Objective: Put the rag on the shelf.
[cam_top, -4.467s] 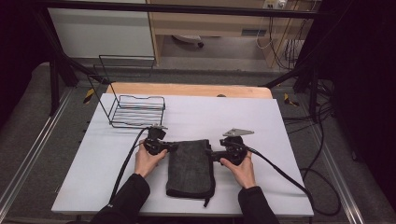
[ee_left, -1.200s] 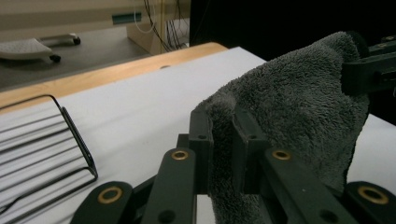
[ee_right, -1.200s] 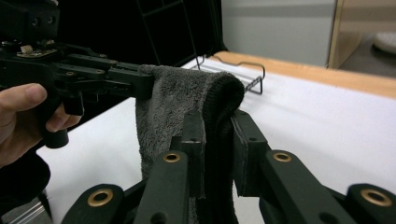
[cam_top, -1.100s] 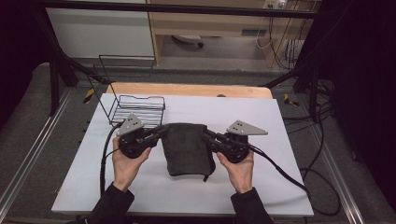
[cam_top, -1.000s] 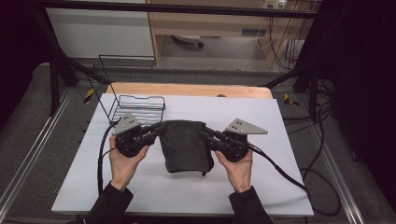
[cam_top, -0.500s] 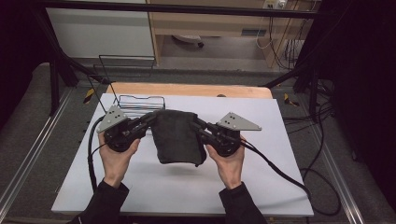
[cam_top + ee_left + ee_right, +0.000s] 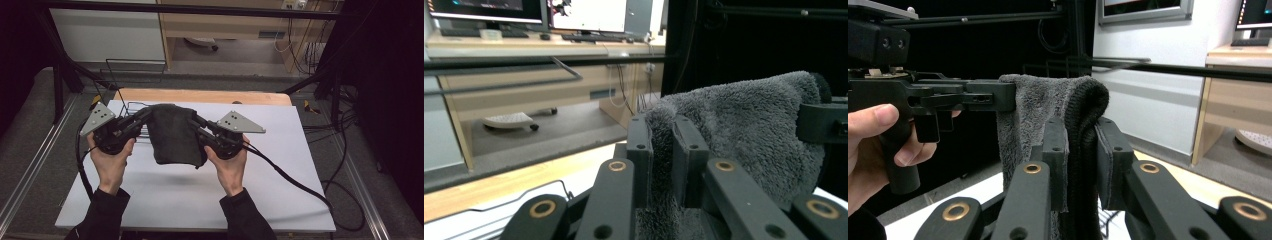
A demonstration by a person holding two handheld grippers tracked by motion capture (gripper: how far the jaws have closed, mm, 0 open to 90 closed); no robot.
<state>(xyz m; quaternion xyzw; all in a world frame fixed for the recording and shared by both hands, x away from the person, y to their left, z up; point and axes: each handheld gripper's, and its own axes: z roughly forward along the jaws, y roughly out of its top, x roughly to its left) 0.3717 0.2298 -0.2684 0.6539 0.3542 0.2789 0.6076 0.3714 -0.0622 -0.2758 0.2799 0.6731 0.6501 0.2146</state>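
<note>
You hold the dark grey towel (image 7: 175,135) off the white table (image 7: 280,190), at the centre of the high view, folded and hanging. Your left gripper (image 7: 145,116) is clamped tight on its upper left corner, your right gripper (image 7: 196,123) on its upper right. The wire basket (image 7: 131,107) sits just behind.

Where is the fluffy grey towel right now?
In the high view the towel hangs above the white table, pinched between the left gripper and the right gripper, just in front of the wire basket.
</note>
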